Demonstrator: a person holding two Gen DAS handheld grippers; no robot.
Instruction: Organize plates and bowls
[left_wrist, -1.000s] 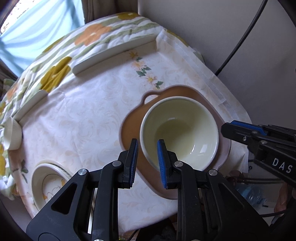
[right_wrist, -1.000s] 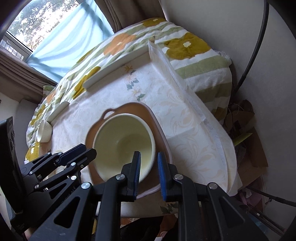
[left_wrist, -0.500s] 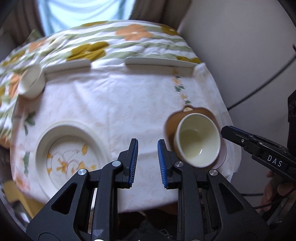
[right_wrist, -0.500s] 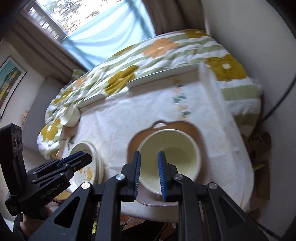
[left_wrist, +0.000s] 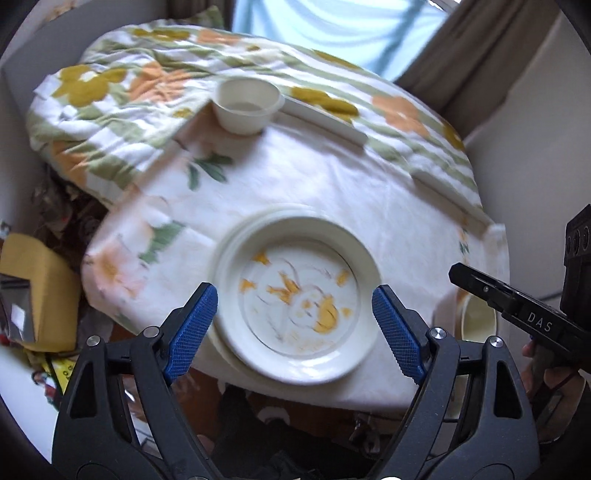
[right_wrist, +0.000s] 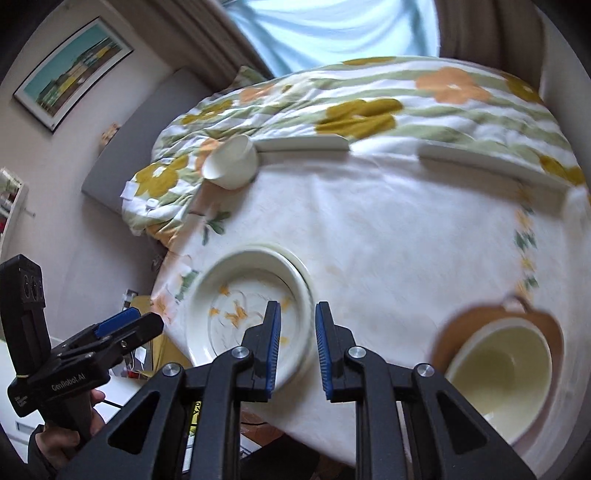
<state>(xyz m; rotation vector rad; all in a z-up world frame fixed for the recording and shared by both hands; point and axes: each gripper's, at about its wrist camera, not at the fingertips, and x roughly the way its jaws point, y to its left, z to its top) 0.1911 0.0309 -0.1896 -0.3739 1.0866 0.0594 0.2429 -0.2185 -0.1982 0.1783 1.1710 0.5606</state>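
The left gripper (left_wrist: 293, 328) hangs above the near edge of the table, angled steeply down, and its jaws are opening with nothing pressed between the blue pads (left_wrist: 192, 328); through the gap shows the floral plate (left_wrist: 295, 306). That plate sits on the white tablecloth (left_wrist: 332, 184) at the near edge, its rim slightly overhanging, and a second rim showing along its far and left sides suggests it rests on at least one more plate. The widening jaws fit a reach for this wide rim, judging by how they frame it on both sides.

The right gripper (right_wrist: 297, 349) has its jaws drawn close together, with nothing held; it hovers over the right side of the same plate (right_wrist: 251, 321), probably just travelling alongside or getting ready to steady the stack.

Toward the near right corner, the cream bowl (right_wrist: 498, 373) stands inside a brown handled dish (right_wrist: 517, 306), so one nesting looks already done. At the far left corner a small white bowl (left_wrist: 247, 105) sits where the tablecloth meets a flowered quilt (left_wrist: 122, 92); in the right wrist view it (right_wrist: 231, 162) appears tipped toward that side, though blur makes this uncertain. Two long white dishes (right_wrist: 303, 143) lie along the far edge, just beside the quilt.

The plate's overhang at the near edge gives the pads room under the rim, which may be why the left gripper approaches from that side.
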